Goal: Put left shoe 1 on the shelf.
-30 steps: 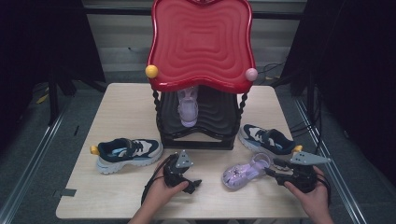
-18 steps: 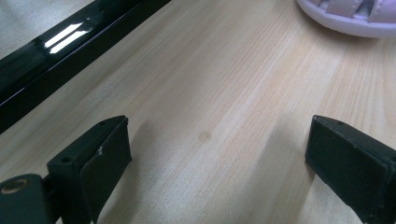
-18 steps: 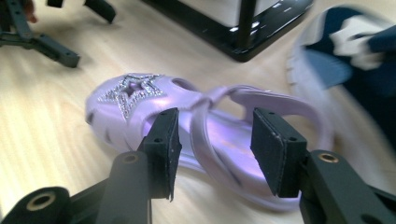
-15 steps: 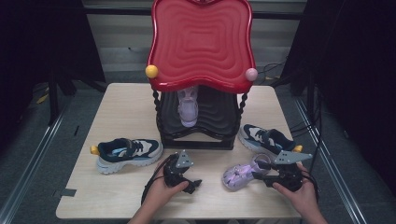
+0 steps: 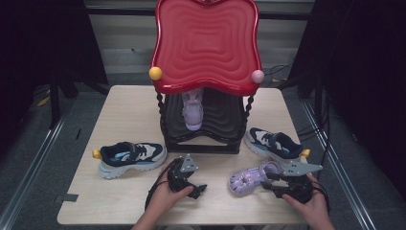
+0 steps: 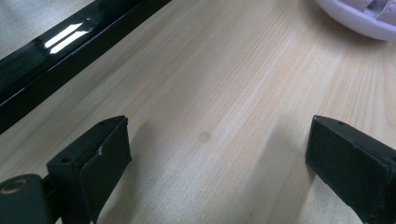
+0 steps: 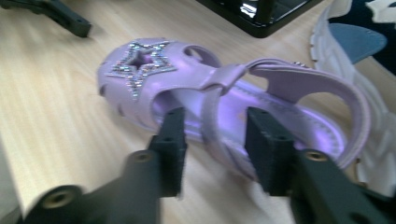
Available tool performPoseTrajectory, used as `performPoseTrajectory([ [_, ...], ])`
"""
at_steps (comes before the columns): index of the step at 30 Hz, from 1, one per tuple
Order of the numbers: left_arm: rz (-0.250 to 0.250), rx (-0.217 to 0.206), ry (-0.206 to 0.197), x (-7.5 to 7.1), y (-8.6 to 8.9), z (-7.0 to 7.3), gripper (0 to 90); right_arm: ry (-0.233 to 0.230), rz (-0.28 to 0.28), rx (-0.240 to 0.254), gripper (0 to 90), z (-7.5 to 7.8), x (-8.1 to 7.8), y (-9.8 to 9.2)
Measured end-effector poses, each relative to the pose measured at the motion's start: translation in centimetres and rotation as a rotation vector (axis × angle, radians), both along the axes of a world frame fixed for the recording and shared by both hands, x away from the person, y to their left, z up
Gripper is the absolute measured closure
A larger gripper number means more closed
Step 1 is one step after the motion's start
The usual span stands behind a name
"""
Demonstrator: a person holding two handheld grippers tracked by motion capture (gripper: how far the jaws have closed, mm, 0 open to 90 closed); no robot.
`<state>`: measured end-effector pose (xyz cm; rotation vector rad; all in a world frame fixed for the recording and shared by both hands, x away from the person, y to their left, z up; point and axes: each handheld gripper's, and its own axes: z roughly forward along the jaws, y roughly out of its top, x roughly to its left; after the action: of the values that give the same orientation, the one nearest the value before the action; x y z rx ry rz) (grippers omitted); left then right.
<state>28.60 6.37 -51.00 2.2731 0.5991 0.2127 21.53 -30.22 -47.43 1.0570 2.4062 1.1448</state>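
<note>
Since the earlier pictures the right tongs (image 5: 274, 181) have swung in from beside the navy sneaker (image 5: 274, 143) to the lilac sandal (image 5: 253, 175), and their jaws have just been closing, with the sandal's middle strap now between them. In the right gripper view the two pads stand either side of that strap (image 7: 212, 112), narrowed but, as far as I can tell, not yet pressing on it. The sandal lies flat on the tabletop (image 5: 124, 108) directly ahead of these tongs, its star-studded toe pointing away from them toward the left tongs (image 5: 194, 188). Those rest low on the tabletop with jaws wide apart and nothing between them, the sandal's toe just beyond their far jaw.

The risk I see is a poor bite. The strap is thin, soft and curved, so the pads could close on it alone; a lift would then let the sandal swing and twist, or slip free. One jaw reaches into the sandal's opening and could catch the sole, dragging the shoe across the tabletop into the sneaker just beyond it. The red-topped shoe rack (image 5: 206, 45) stands close ahead, so a swinging sandal might strike its black base.
</note>
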Motion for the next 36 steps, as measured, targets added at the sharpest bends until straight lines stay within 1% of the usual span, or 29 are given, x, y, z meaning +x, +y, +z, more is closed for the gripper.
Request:
performPoseTrajectory([
  [1, 0.0, 0.0, 0.0, 0.0, 0.0, 0.0, 6.1, 0.0, -0.005, -0.005, 67.0, 0.0, 0.2, 0.0],
  [2, 0.0, 0.0, 0.0, 0.0, 0.0, 0.0, 6.1, 0.0, -0.005, -0.005, 67.0, 0.0, 0.2, 0.0],
  [3, 0.0, 0.0, 0.0, 0.0, 0.0, 0.0, 6.1, 0.008, -0.008, 0.006, 70.5, 0.1, 0.5, -0.1],
  [5, -0.001, 0.001, 0.0, 0.0, 0.0, 0.0, 6.1, 0.004, 0.0, -0.011, 75.8, 0.1, 0.6, 0.2],
  [6, -0.001, 0.001, 0.0, 0.0, 0.0, 0.0, 6.1, 0.004, 0.0, -0.011, 75.8, 0.1, 0.6, 0.2],
  [7, 0.0, 0.0, 0.0, 0.0, 0.0, 0.0, 6.1, 0.006, 0.0, -0.002, 80.5, 0.3, 0.6, 0.5],
  [8, 0.0, -0.001, 0.0, 0.0, 0.0, 0.0, 6.1, 0.014, -0.001, 0.028, 82.2, 0.3, 0.7, 0.6],
  [12, 0.001, -0.001, 0.0, 0.0, 0.0, 0.0, 6.1, -0.004, -0.012, 0.031, 84.4, 0.7, 0.6, 1.1],
  [14, 0.001, -0.001, 0.0, 0.0, 0.0, 0.0, 6.1, -0.011, -0.015, 0.03, 84.7, 0.8, 0.6, 1.2],
  [18, 0.0, -0.001, 0.0, 0.0, 0.0, 0.0, 6.0, -0.021, -0.077, 0.069, 85.6, 0.9, 1.2, 1.2],
  [20, 0.0, -0.001, 0.001, 0.0, 0.0, 0.0, 6.1, -0.027, -0.087, 0.072, 85.6, 1.0, 1.4, 1.2],
  [21, 0.0, -0.001, 0.0, 0.0, 0.0, 0.0, 6.1, -0.032, -0.112, 0.088, 85.6, 1.0, 1.8, 1.2],
  [23, 0.001, -0.001, 0.0, 0.0, 0.0, 0.0, 6.1, -0.04, -0.131, 0.093, 85.6, 0.9, 2.1, 1.4],
  [26, 0.001, -0.001, 0.0, 0.0, 0.0, 0.0, 6.1, -0.031, -0.119, 0.073, 85.4, 0.5, 2.3, 2.2],
  [27, 0.0, -0.001, 0.0, 0.0, 0.0, 0.0, 6.1, -0.039, -0.117, 0.077, 85.2, 0.5, 2.3, 2.2],
  [29, 0.0, -0.001, 0.0, 0.0, 0.0, 0.0, 6.0, -0.038, -0.118, 0.078, 84.6, 0.5, 2.2, 2.2],
  [31, 0.0, -0.001, 0.0, 0.0, 0.0, 0.0, 6.0, -0.038, -0.116, 0.066, 82.7, 0.4, 2.1, 2.1],
  [32, 0.001, 0.006, 0.0, 0.0, 0.0, 0.0, 6.0, -0.024, -0.112, 0.081, 78.6, 0.1, 1.9, 1.8],
  [34, 0.001, 0.001, 0.001, 0.0, 0.0, 0.0, 5.9, -0.023, -0.109, 0.069, 77.0, -0.1, 1.8, 1.5],
  [35, 0.001, 0.001, 0.001, 0.0, 0.0, 0.0, 5.9, -0.023, -0.109, 0.069, 77.0, -0.1, 1.8, 1.5],
  [36, 0.001, 0.001, 0.001, 0.0, 0.0, 0.0, 5.9, -0.021, -0.106, 0.076, 75.0, -0.2, 1.7, 1.4],
])
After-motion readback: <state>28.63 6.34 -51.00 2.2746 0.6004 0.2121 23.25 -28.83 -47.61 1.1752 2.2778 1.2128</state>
